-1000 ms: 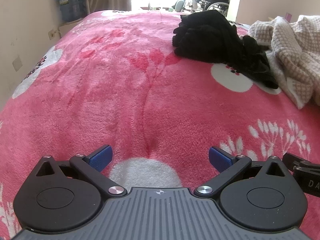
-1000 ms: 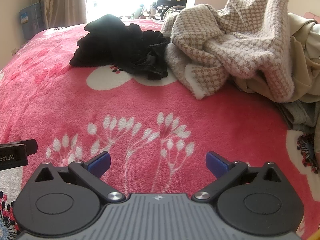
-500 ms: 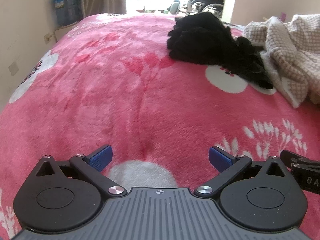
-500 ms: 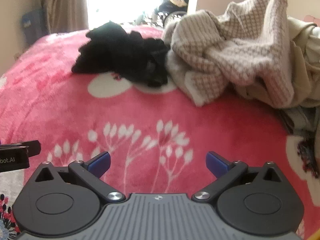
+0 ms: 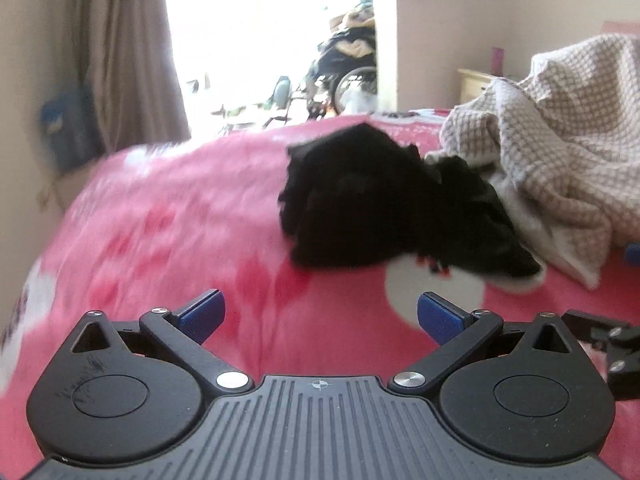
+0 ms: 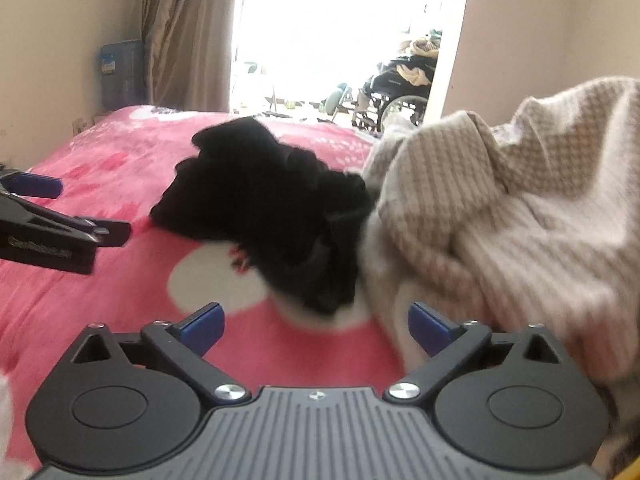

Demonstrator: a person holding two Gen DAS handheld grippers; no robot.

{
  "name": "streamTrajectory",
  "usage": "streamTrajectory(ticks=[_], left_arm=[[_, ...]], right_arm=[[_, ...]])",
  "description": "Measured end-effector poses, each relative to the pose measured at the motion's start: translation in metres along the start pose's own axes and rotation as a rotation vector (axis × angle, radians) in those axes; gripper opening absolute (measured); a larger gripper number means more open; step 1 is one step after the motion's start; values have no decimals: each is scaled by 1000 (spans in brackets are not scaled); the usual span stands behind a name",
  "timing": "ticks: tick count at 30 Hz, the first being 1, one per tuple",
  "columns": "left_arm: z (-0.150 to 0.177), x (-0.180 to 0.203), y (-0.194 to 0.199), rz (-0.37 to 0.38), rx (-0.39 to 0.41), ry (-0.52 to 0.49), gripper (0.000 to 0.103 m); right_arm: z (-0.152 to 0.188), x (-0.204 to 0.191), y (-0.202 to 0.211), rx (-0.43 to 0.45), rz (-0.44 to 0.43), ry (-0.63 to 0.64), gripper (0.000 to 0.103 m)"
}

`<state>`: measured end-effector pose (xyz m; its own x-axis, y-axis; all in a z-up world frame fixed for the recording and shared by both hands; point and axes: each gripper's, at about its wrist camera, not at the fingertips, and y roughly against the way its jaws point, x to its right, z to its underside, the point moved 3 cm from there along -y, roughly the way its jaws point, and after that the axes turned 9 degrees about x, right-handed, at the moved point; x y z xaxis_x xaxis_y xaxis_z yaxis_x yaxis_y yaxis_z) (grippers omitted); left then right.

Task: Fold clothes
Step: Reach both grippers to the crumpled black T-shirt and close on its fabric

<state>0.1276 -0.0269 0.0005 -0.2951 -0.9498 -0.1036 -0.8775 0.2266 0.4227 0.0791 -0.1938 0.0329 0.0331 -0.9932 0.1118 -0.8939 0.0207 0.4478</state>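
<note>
A crumpled black garment (image 5: 384, 204) (image 6: 272, 208) lies on the pink flowered blanket (image 5: 180, 240) (image 6: 100, 280). Beside it on the right is a heap of beige checked knitwear (image 5: 560, 140) (image 6: 520, 208). My left gripper (image 5: 319, 316) hovers open just short of the black garment, nothing between its fingers. My right gripper (image 6: 316, 326) is wide, its jaws closing slightly, with the black garment's near edge ahead and the knitwear by its right finger; nothing is gripped. The left gripper's fingers (image 6: 48, 216) show at the left of the right wrist view.
A wall and brown curtain (image 6: 184, 32) stand behind the bed, with a blue water jug (image 6: 120, 72) in the corner. A bright doorway shows a wheelchair (image 6: 400, 92) beyond. A wooden nightstand (image 5: 476, 84) is at the far right.
Both grippers have moved forward across the blanket toward the black garment, which now looms much closer. Both views have tilted up to show the doorway and walls.
</note>
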Motion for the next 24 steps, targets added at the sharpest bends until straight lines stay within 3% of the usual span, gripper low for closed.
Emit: streamTrajectory(ticks=[7, 13, 15, 16, 17, 18, 20, 24], left_arm=[[-13, -1, -69, 22, -2, -50, 97], [-8, 0, -112, 30, -59, -67, 74], [-5, 3, -120, 41, -74, -63, 60], [-4, 3, -122, 46, -79, -60, 56], [-3, 4, -122, 47, -76, -51, 53], [-3, 4, -120, 45, -70, -42, 46], [-6, 5, -115, 61, -64, -21, 32], [-11, 2, -106, 66, -59, 1, 10]], right_arm=[[-10, -12, -64, -2, -64, 76, 80], [3, -10, -105, -88, -62, 85, 68], [4, -7, -105, -82, -74, 67, 63], [3, -5, -103, -83, -70, 64, 47], [2, -4, -100, -84, -63, 61, 23], [0, -3, -98, -85, -56, 58, 16], [-3, 3, -89, -81, -55, 17, 5], [-7, 17, -70, -54, -47, -21, 4]])
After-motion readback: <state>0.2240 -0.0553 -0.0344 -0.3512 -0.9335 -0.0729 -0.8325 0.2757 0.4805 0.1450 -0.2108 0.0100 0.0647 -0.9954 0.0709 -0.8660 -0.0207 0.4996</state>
